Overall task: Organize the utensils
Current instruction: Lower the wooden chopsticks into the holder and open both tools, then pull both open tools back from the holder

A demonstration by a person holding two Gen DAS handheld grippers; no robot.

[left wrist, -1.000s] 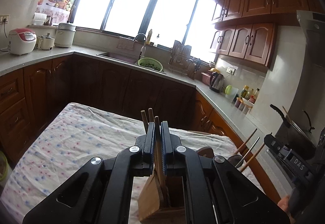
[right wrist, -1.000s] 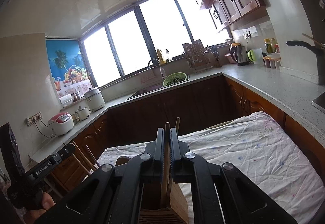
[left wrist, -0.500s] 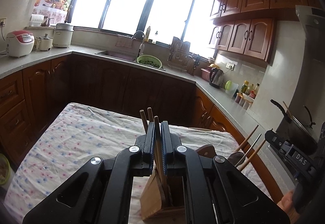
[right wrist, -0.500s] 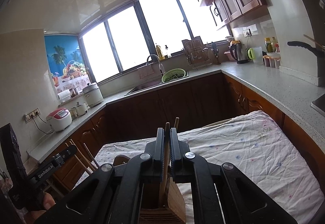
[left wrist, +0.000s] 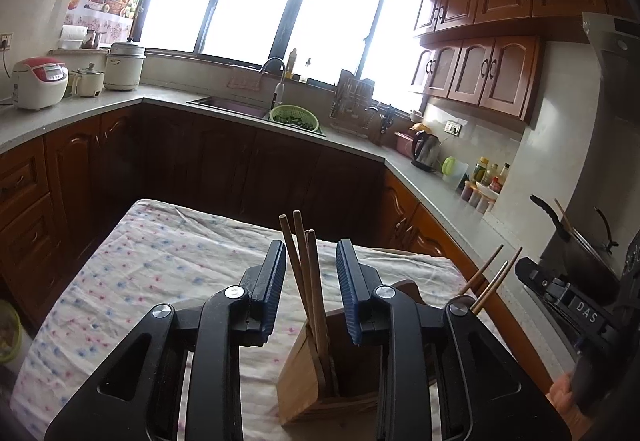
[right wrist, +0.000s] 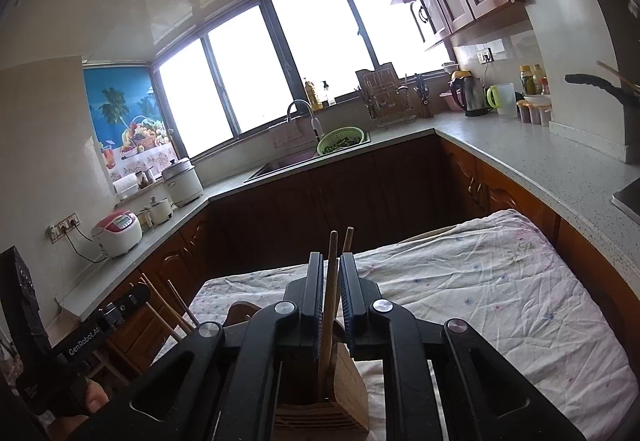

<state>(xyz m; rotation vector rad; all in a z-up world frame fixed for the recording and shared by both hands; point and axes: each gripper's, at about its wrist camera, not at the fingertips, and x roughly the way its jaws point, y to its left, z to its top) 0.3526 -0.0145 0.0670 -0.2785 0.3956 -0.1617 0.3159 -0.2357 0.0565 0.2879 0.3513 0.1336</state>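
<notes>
Chopsticks (left wrist: 305, 273), slim round wooden rods, stand tilted in a slotted wooden holder (left wrist: 308, 381) on the wrinkled floral cloth (left wrist: 160, 269), between the spread left gripper (left wrist: 310, 273). The right gripper (right wrist: 330, 305) pinches one chopstick (right wrist: 328, 321).

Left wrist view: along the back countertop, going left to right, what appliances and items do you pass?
Red-and-white rice cooker → small white pot → large white cooker → faucet → green colander → dish rack → kettle → condiment bottles.
</notes>
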